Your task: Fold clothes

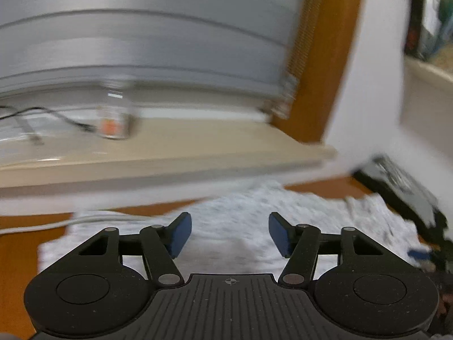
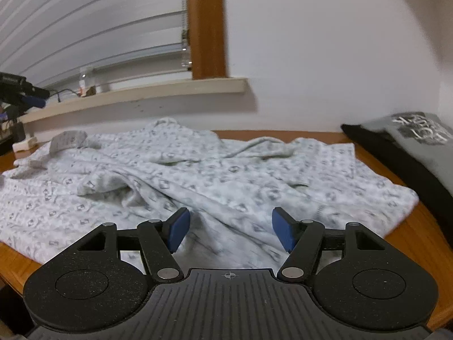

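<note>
A pale grey patterned garment [image 2: 198, 175] lies rumpled across the wooden table [image 2: 407, 229], with a sleeve folded over its middle and a ribbed cuff at the far left. My right gripper [image 2: 230, 231] hovers open just above its near edge, blue pads [image 2: 177, 229] apart with nothing between them. In the blurred left wrist view the same garment [image 1: 235, 226] spreads below my left gripper [image 1: 230, 233], which is also open and empty. The other gripper [image 2: 19, 90] shows at the far left edge of the right wrist view.
Folded grey and black clothes [image 2: 402, 144] sit at the table's right side. A windowsill [image 2: 141, 93] with a small bottle [image 2: 85, 80] and a cable runs behind, under slatted blinds [image 2: 85, 28]. A white wall [image 2: 325, 56] stands beyond the table.
</note>
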Action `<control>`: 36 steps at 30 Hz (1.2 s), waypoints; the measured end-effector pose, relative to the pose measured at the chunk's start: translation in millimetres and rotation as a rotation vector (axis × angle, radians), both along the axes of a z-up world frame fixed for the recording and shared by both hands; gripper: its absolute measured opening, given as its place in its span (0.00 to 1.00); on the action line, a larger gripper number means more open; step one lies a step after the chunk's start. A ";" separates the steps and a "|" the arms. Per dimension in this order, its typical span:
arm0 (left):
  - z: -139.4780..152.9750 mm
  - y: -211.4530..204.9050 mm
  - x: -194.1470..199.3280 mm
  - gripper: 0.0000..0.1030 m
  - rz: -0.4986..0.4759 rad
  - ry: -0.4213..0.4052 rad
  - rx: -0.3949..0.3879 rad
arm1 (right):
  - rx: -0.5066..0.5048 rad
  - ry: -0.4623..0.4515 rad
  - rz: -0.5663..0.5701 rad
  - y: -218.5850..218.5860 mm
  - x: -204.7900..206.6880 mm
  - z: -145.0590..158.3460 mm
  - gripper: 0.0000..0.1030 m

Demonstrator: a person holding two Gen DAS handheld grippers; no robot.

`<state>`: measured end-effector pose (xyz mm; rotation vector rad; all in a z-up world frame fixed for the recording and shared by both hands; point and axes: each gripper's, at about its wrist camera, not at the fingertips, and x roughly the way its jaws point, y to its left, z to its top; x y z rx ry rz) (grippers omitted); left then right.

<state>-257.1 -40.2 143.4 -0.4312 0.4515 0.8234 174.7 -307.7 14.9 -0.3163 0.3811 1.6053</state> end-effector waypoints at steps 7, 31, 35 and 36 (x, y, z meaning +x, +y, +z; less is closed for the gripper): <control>-35.4 -4.2 130.0 0.59 -0.296 0.137 -0.032 | -0.012 -0.008 -0.024 -9.9 18.7 -0.1 0.62; -32.3 -54.2 217.7 0.01 -0.497 0.243 0.295 | -0.005 -0.003 -0.022 -24.8 38.7 -10.7 0.62; -12.0 -75.7 227.2 0.01 -0.477 0.219 0.403 | -0.006 -0.017 -0.018 -27.4 34.8 -7.3 0.63; -11.5 -79.8 229.0 0.01 -0.474 0.217 0.430 | 0.006 -0.018 -0.018 -29.4 35.5 -5.0 0.63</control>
